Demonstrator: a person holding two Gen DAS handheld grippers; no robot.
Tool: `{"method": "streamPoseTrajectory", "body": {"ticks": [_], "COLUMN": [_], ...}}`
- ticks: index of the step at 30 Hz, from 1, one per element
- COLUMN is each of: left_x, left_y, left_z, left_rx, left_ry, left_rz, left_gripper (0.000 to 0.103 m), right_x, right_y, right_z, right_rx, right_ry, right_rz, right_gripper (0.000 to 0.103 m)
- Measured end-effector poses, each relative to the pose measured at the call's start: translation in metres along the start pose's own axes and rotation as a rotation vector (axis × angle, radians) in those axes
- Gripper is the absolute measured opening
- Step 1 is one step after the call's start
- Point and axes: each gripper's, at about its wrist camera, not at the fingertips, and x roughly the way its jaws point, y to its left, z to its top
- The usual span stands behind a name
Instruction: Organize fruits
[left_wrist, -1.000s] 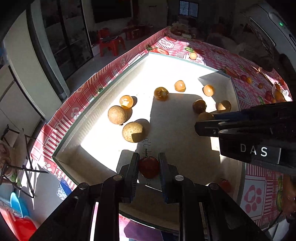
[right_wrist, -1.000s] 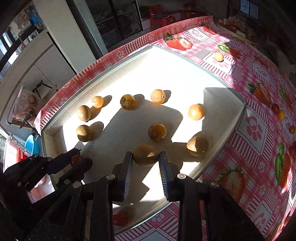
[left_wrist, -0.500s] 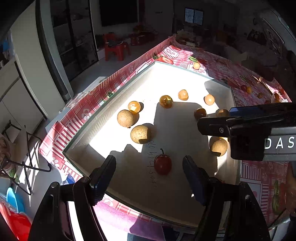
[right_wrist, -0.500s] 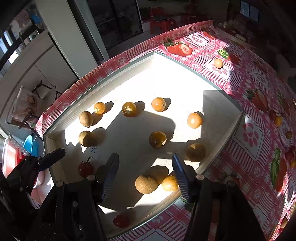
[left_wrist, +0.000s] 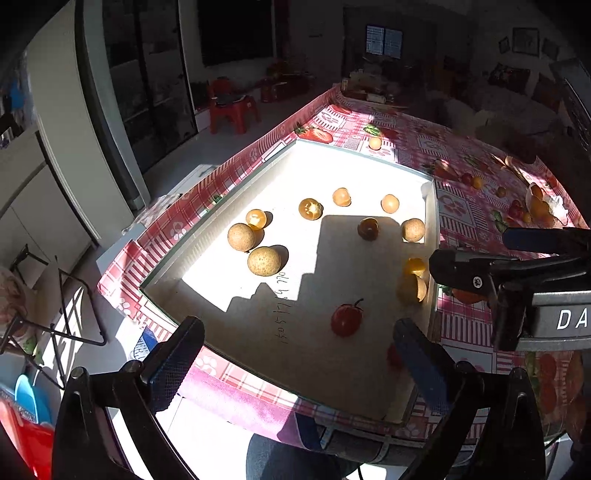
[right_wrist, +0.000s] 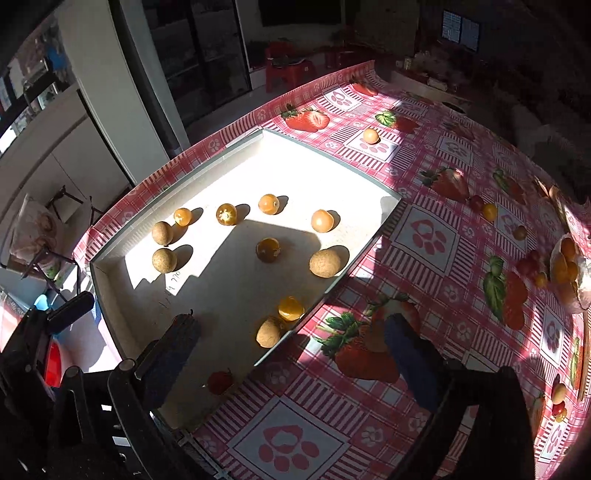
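Left tongs (left_wrist: 295, 354) spread wide above red tomato (left_wrist: 346, 319) in tray (left_wrist: 431, 206), right tongs (right_wrist: 291, 347) likewise released, holding nothing.

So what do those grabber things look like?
The left gripper has black arms and flat fingers with bumpy dark-blue pads. The right gripper looks the same; from the left camera, its grey body shows white letters "DA" at the picture's edge.

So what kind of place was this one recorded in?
Most likely a home dining or living area: a table with a strawberry-print tablecloth holding a white tray of fruit, red plastic stools on the floor, and dark glass doors behind.
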Motion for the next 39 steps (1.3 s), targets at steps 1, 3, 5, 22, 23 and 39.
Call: {"method": "streamPoseTrajectory", "body": {"ticks": [1,3,5,22,23,39], "left_x": [0.000,0.000,-0.004,-0.013,-0.013,-0.013], "left_y": [-0.001,-0.003,-0.005,-0.013,-0.014,-0.016], "left_z": [-0.002,-0.003,-0.005,-0.007,-0.007,-0.007], "left_rx": [-0.001,-0.004,-0.007,0.019,0.022,0.038], "left_ry": [0.010,0.030,0.024,0.018,0.019,0.021], "left_rz": [0.006,0.016,0.013,0.080,0.083,0.103], "left_gripper": [0.103,0.103,0.103,0.103,0.103,0.103], "right_x": [-0.001,-0.005,-0.009,-0.023,-0.023,-0.027], "right_y": [-0.002,-0.004,-0.005,0.001,0.001,0.000], "right_z": [-0.002,-0.007,-0.011,-0.026,-0.027,-0.027], "right_rx": [0.008,0.024,0.031,0.006,0.005,0.002], "right_ry": [-0.001,-0.004,-0.012,-0.044,-0.045,-0.059], "right_rz": [-0.005,-0.010,-0.016,-0.025,-0.027,-0.040], "right_gripper": [0.103,0.103,0.103,0.103,0.103,0.103]}}
